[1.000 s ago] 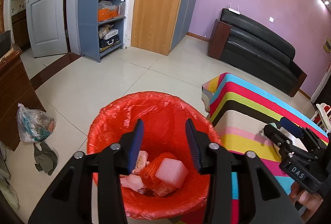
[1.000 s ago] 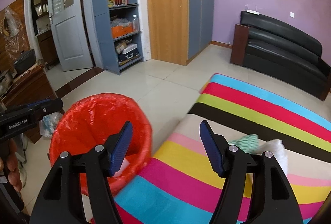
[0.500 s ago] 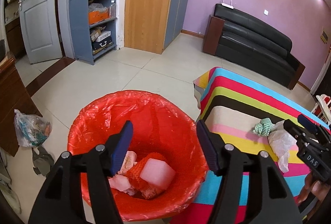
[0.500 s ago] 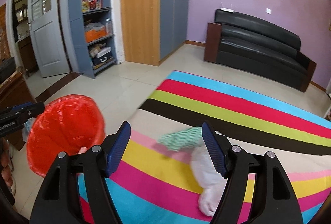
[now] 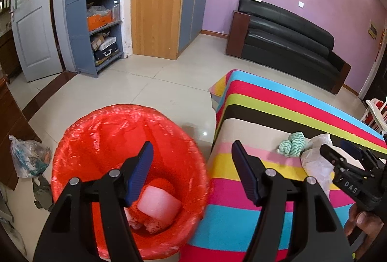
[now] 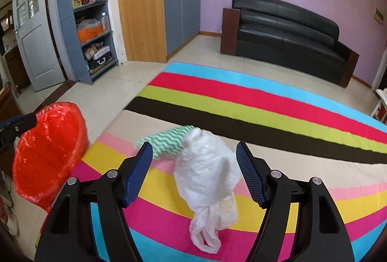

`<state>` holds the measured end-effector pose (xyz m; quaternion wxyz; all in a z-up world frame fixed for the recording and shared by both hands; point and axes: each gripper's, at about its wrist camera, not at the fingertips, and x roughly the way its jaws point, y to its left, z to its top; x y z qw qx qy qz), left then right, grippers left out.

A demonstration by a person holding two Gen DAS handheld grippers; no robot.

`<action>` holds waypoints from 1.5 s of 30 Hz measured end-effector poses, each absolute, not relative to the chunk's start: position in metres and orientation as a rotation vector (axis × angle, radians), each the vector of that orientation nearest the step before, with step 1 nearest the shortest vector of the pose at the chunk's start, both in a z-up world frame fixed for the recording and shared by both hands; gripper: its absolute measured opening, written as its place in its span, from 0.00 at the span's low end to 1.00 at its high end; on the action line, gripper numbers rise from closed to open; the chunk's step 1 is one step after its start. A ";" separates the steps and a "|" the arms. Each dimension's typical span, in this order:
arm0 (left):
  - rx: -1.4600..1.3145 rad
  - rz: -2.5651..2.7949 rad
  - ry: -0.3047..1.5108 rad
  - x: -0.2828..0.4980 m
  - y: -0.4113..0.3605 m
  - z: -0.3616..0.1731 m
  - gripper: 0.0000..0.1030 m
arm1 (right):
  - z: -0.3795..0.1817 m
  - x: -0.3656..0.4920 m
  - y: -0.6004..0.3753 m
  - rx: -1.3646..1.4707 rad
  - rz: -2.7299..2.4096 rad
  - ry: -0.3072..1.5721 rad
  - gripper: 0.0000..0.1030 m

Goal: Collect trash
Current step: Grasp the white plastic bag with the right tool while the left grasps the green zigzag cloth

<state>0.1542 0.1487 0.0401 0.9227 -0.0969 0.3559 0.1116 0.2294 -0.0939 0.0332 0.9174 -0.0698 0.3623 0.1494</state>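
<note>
Jaws of both grippers gape empty over striped cloth (image 6: 266, 116) and tiled floor (image 5: 121, 97).

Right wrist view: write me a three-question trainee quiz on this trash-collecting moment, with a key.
1. True or false: the right claw is clamped on the white plastic bag.
2. What lies against the bag's far-left side? A) green zigzag cloth B) a bottle C) a book
3. What lines the bin beside the striped cloth?

Key
1. False: the jaws stand open around the bag, pads clear of it.
2. A
3. A red plastic liner.
</note>
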 end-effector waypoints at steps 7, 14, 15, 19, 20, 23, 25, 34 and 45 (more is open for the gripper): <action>-0.181 0.204 0.742 0.171 0.127 0.034 0.63 | 0.016 0.236 -0.102 -0.147 0.290 0.791 0.66; -0.170 0.180 0.752 0.186 0.109 0.029 0.63 | 0.002 0.240 -0.107 -0.156 0.291 0.831 0.66; -0.169 0.179 0.753 0.188 0.106 0.029 0.63 | 0.001 0.240 -0.106 -0.156 0.294 0.837 0.65; -0.169 0.168 0.755 0.196 0.100 0.026 0.63 | -0.001 0.241 -0.110 -0.148 0.313 0.855 0.47; -0.169 0.165 0.756 0.198 0.098 0.026 0.63 | -0.001 0.241 -0.110 -0.147 0.315 0.856 0.46; -0.166 0.154 0.757 0.205 0.092 0.024 0.63 | 0.002 0.240 -0.115 -0.151 0.310 0.854 0.41; -0.160 0.143 0.759 0.211 0.085 0.022 0.63 | 0.004 0.239 -0.120 -0.145 0.309 0.854 0.39; -0.122 0.072 0.783 0.240 0.048 0.007 0.63 | 0.024 0.234 -0.153 -0.101 0.281 0.820 0.38; -0.040 -0.025 0.825 0.264 0.008 -0.022 0.63 | 0.040 0.237 -0.182 -0.053 0.245 0.789 0.38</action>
